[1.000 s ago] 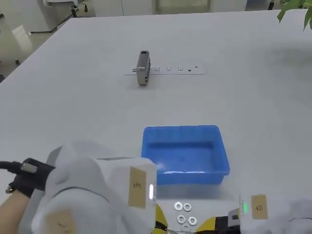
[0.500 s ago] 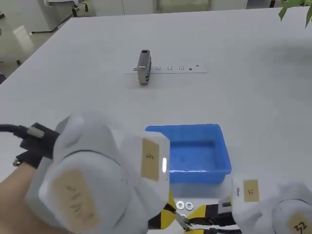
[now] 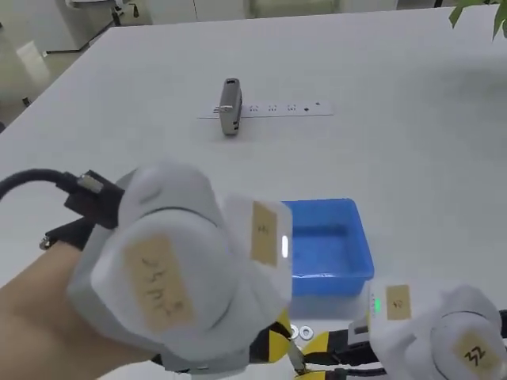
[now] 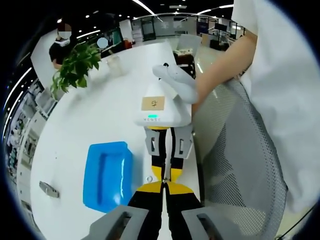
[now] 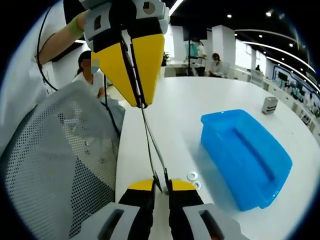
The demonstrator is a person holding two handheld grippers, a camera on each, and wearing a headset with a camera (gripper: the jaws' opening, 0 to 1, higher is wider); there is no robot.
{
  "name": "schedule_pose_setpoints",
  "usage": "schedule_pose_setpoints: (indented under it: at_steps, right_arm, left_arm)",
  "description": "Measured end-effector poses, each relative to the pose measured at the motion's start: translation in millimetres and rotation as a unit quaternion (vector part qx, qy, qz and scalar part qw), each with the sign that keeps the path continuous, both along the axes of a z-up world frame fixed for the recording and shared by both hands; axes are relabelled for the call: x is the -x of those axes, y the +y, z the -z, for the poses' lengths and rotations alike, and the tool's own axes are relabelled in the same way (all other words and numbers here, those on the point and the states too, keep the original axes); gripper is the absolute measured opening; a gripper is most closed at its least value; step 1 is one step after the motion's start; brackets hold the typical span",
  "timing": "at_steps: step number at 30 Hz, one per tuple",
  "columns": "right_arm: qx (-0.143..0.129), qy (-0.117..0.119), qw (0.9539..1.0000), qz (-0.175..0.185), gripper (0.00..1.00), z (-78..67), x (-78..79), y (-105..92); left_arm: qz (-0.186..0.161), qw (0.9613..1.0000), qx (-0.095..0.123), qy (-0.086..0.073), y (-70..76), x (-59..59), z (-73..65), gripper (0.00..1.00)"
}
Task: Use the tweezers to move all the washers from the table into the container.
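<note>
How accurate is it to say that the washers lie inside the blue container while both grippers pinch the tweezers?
Not quite. The right gripper view shows the washers lying on the table beside the blue container, not inside it. The rest holds: the left gripper and the right gripper both pinch the tweezers.

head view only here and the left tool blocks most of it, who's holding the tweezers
Observer: Both. In the right gripper view the tweezers run from the right tool, shut on one end, to the left tool, shut on the other.
Operator: what's left to pick up
Observer: Two washers lie on the table beside the right tool's tips, toward the container.
Operator: anything in it yet
Observer: No, its whole floor looks bare in that view.
</note>
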State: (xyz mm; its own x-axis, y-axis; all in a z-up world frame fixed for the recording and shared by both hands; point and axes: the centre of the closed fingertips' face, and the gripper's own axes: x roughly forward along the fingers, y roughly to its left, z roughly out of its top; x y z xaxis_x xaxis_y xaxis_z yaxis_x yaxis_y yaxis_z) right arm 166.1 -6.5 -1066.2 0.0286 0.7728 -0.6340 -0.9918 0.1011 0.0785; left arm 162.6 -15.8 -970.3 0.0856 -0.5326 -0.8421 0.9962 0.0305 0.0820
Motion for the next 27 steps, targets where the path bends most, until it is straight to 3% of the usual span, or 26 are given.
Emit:
schedule_pose_setpoints:
  at_steps: [5, 7, 9, 12, 15, 27]
  right_arm:
    - [0.000, 0.008, 1.0000, 0.002, 0.08, 0.7, 0.5, 0.1]
    - [-0.001, 0.005, 1.0000, -0.001, 0.11, -3.1, 1.9, 1.1]
    - [-0.013, -0.012, 0.9998, -0.003, 0.11, -14.7, 1.2, 3.8]
    - [-0.051, -0.002, 0.9986, 0.012, 0.12, -33.7, -0.9, 11.8]
    - [-0.072, 0.005, 0.9972, 0.018, 0.14, -44.5, -2.1, 17.2]
    - [-0.046, 0.006, 0.9989, 0.000, 0.05, -30.6, -2.1, 13.5]
  left_arm:
    - [-0.001, 1.0000, -0.002, 0.006, -2.0, -3.4, -0.4, 0.00]
    - [-0.002, 0.9998, 0.003, 0.019, -4.2, -1.3, -0.7, 0.00]
    - [-0.002, 0.9998, 0.004, 0.020, -5.2, -1.7, -0.7, 0.00]
    - [-0.004, 0.9997, 0.004, 0.023, -6.3, -3.0, -0.7, 0.00]
    - [-0.007, 0.9996, 0.007, 0.028, -7.6, -5.2, -0.2, 0.00]
    - [-0.008, 0.9991, 0.014, 0.038, -12.2, -4.3, 1.4, 0.00]
